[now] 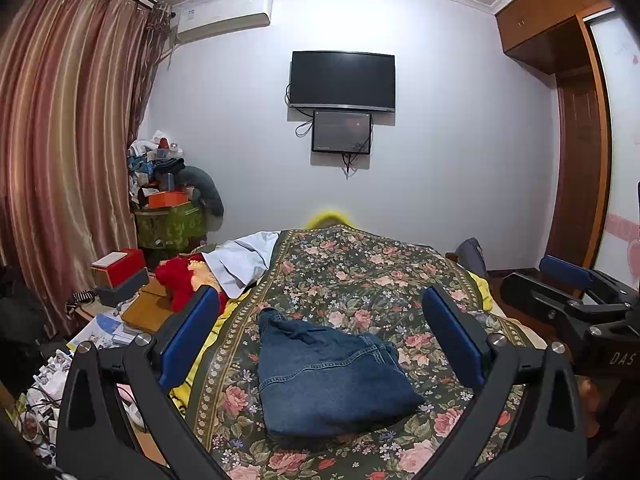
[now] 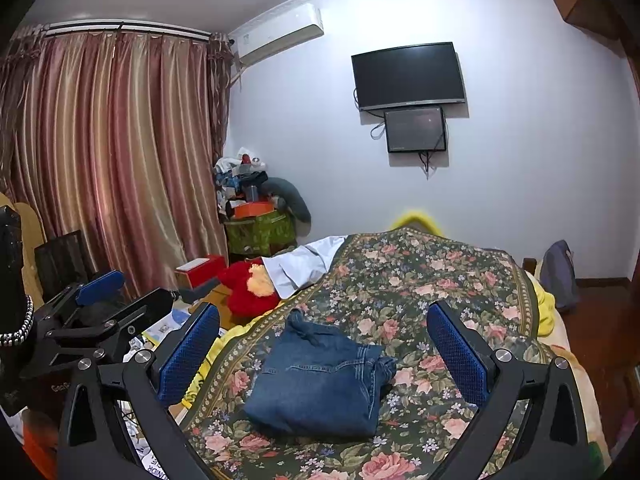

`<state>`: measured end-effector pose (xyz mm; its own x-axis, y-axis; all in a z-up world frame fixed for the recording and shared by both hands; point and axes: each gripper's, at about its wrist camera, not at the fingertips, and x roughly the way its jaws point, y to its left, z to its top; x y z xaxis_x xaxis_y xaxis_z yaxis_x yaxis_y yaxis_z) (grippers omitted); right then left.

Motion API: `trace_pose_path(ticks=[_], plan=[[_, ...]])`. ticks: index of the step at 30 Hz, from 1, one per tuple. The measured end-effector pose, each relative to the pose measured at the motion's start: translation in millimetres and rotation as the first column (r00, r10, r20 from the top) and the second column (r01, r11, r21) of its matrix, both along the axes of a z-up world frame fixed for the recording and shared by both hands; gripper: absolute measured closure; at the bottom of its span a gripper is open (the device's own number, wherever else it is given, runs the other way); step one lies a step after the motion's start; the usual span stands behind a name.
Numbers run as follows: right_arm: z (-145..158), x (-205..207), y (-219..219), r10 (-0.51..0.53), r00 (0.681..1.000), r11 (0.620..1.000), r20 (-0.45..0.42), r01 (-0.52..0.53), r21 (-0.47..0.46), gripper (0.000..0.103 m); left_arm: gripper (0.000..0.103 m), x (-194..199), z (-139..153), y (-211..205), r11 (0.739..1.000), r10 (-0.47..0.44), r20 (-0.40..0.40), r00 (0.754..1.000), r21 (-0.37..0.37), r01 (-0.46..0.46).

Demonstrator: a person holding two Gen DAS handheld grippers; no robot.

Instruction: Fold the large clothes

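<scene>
- left gripper [image 1: 320,336] has its blue-padded jaws spread wide, nothing between them; right gripper [image 2: 323,344] the same, released and empty. both hover above the bed, clear of the cloth.
- the task's thing, a pair of dark blue denim jeans folded into a compact rectangle [image 1: 324,376], lies on the dark green floral bedspread with pink roses [image 1: 360,272], near the foot end and toward its left border.
- judgement: fold looks essentially done, only a tidy-up left.
- risk: a bunched bit of denim sticks out at the far corner; a pad catching it could drag the top layer and open the fold.
- risk: thick denim layers may spring apart if pressed off-centre.
- risk: a push toward the left border could slide the stack onto the yellow sheet [image 1: 188,388] or off the bed.
- count: one jeans bundle, two grippers, one bedspread.
- count: two black wall screens, a big one [image 1: 342,81] over a small one [image 1: 341,132]; one white air conditioner [image 1: 224,12]; one red plush toy [image 2: 250,288]; one pale blue garment [image 1: 244,260] lying unfolded beside it.
</scene>
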<state>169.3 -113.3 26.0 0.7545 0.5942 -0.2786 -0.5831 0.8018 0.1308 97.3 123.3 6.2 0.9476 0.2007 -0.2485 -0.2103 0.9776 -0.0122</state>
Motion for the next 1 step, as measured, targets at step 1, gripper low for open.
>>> trace_pose_path(ticks=[1], plan=[[0.0, -0.2, 0.2, -0.001, 1.000, 1.000, 0.001, 0.001, 0.000, 0.000, 0.000, 0.6, -0.1, 0.4, 1.000, -0.001, 0.000, 1.000, 0.001, 0.001]])
